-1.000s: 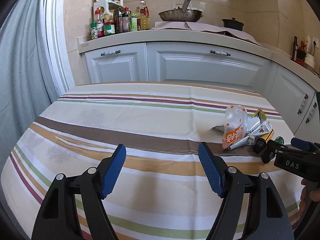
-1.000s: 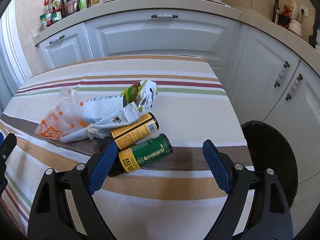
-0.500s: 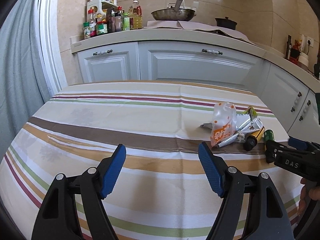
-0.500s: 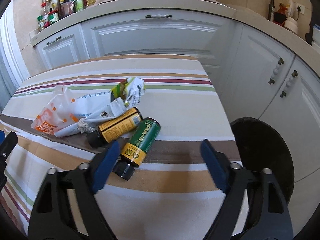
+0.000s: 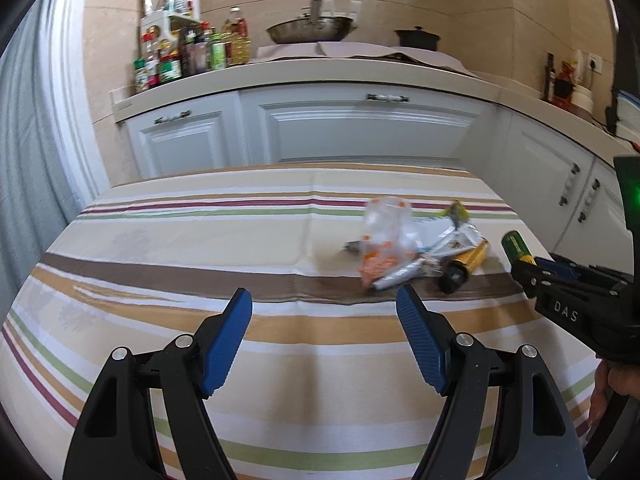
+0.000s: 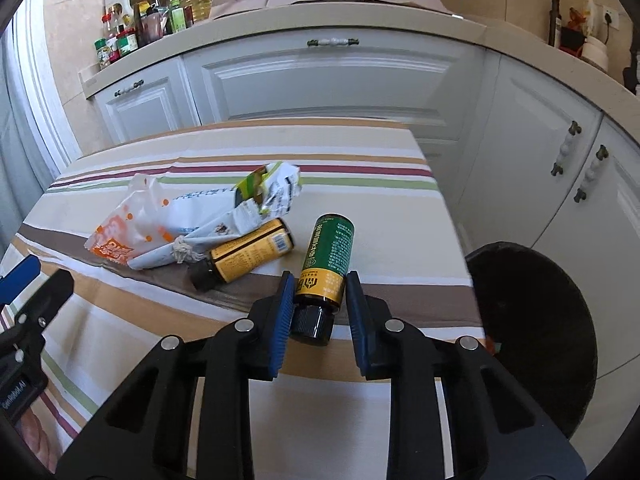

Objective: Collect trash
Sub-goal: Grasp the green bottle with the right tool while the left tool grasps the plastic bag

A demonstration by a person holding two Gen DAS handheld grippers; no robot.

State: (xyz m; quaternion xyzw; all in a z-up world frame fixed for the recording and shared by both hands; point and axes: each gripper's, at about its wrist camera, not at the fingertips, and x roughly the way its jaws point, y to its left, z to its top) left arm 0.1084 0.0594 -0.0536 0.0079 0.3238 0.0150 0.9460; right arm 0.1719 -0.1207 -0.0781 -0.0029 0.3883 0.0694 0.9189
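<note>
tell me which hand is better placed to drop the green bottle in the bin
Right. The right gripper has just closed on the green bottle, and the black bin sits just beside it past the table edge. The left gripper is open and empty.

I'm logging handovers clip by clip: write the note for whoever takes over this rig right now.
Right tool: jaws have just been closing and now clamp the green bottle near its black cap, its far end towards the cabinets.
Left tool: open, empty, over the striped tablecloth.
On the table: yellow bottle, orange-printed plastic bag, crumpled wrappers.
Black bin stands beside the table's right edge.
Done: green bottle gripped.
Left: drop it in the bin, then clear the remaining trash.
</note>
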